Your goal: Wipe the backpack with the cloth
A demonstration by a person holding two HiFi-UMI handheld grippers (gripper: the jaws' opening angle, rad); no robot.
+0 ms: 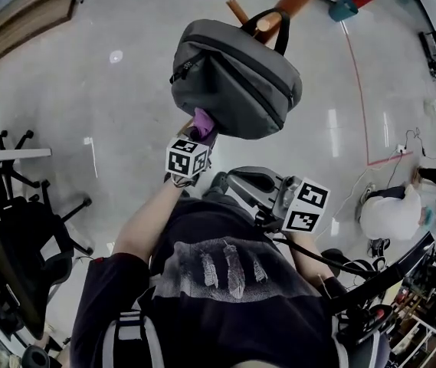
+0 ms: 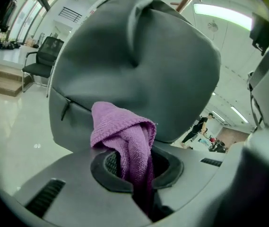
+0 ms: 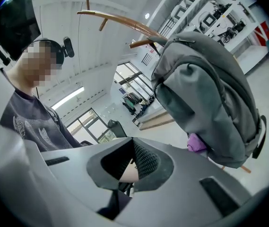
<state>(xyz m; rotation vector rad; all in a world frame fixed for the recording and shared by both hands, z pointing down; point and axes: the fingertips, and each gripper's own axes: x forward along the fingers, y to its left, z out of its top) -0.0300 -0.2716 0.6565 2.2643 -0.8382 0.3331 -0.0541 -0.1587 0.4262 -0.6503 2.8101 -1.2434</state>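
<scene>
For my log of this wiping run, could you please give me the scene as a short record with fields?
Backpack: grey, hangs from a wooden peg
Cloth: purple, bunched, against the Backpack's lower edge
Left gripper: shut on the Cloth
Right gripper: open, nothing between its jaws, held low, apart from the Backpack
Setting: glossy pale floor, office chairs at the left

Grey backpack (image 1: 237,79) hangs by top handle, tilted. Purple cloth (image 2: 125,136), bunched, clamped in left gripper (image 2: 134,169) jaws, touching pack's btm edge.
</scene>
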